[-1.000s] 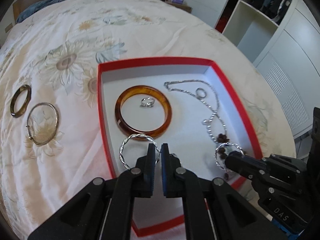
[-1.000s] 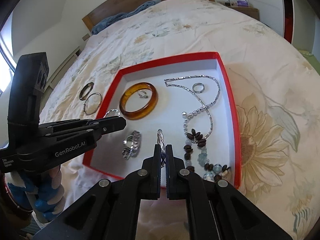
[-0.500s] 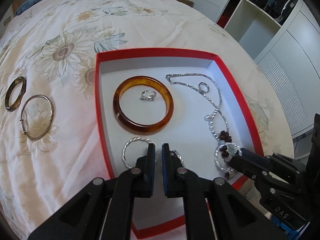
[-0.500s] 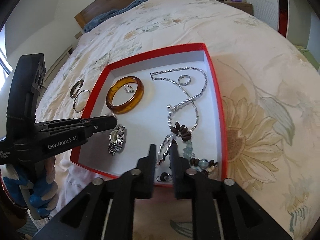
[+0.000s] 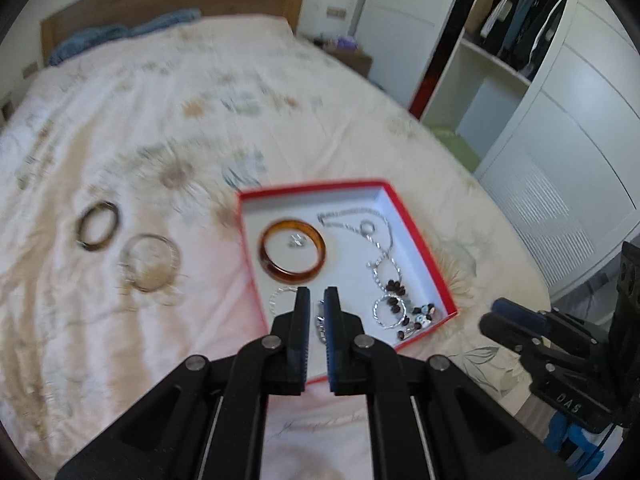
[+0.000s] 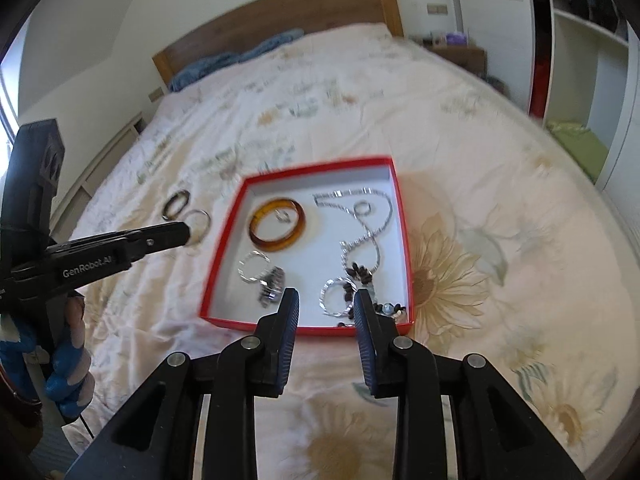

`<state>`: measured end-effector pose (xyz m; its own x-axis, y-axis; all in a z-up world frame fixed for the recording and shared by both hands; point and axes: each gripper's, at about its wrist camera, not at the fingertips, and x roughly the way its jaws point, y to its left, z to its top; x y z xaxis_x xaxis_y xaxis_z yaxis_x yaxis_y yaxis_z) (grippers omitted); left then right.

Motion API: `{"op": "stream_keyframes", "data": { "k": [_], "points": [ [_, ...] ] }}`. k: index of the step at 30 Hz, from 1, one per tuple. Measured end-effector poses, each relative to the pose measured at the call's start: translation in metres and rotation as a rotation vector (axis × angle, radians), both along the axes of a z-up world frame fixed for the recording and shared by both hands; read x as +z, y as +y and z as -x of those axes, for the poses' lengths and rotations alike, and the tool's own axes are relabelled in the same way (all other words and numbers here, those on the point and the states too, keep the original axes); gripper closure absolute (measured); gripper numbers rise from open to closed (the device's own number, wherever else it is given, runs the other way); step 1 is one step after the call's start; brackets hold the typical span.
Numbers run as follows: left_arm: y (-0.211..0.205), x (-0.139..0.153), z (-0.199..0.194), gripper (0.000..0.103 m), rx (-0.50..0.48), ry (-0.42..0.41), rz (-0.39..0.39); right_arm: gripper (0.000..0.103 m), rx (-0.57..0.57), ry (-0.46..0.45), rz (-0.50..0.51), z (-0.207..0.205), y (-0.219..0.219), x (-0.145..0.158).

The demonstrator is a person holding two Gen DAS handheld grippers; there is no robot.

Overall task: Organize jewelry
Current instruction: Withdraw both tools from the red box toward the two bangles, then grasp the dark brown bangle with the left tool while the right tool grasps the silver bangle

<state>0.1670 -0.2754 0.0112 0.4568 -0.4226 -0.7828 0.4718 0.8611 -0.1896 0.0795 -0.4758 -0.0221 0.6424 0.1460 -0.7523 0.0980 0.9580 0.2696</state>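
A red box [image 6: 224, 268] [image 5: 424, 248] with a white floor lies on the bed. In it are an amber bangle [image 6: 277, 229] [image 5: 292, 256] around a small ring, a silver chain [image 6: 362, 236], a twisted silver hoop [image 6: 253, 267], a watch [image 6: 272, 288], a second silver hoop [image 6: 335, 297] and dark beads. Outside it, to the left, lie a dark bangle [image 5: 98, 231] [image 6: 176, 204] and a thin metal bangle [image 5: 150, 262]. My right gripper [image 6: 326, 298] is open and empty above the box's near edge. My left gripper [image 5: 316, 294] is nearly closed, with a narrow gap, and empty.
The floral bedspread [image 6: 460, 184] covers the whole bed. A wooden headboard [image 6: 280, 20] and a blue cloth [image 6: 236, 56] are at the far end. A white wardrobe [image 5: 560, 140] stands to the right of the bed.
Both grippers have pulled up and back from the box. The right gripper has opened and left the second twisted hoop lying in the box by the beads.
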Motion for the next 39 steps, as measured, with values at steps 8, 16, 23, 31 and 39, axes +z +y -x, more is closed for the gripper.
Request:
{"op": "stream_keyframes", "data": {
  "k": [8, 16, 23, 31, 39],
  "points": [
    [0.074, 0.054, 0.044, 0.096, 0.069, -0.089, -0.003, 0.069, 0.002, -0.112, 0.047, 0.049, 0.038, 0.063],
    [0.186, 0.084, 0.082, 0.096, 0.181, -0.133, 0.008, 0.069, 0.063, -0.206, 0.098, 0.089, 0.094, 0.11],
    [0.265, 0.089, 0.094, 0.096, 0.3, -0.151, 0.012, 0.069, 0.128, -0.231, 0.102, 0.088, 0.131, 0.122],
    [0.293, 0.05, 0.068, 0.096, 0.381, -0.079, -0.017, 0.069, 0.214, -0.183, 0.102, 0.047, 0.16, 0.1],
    [0.273, -0.007, -0.008, 0.096, 0.364, 0.02, -0.005, 0.069, 0.3, -0.078, 0.101, -0.038, 0.179, 0.053]
  ]
}}
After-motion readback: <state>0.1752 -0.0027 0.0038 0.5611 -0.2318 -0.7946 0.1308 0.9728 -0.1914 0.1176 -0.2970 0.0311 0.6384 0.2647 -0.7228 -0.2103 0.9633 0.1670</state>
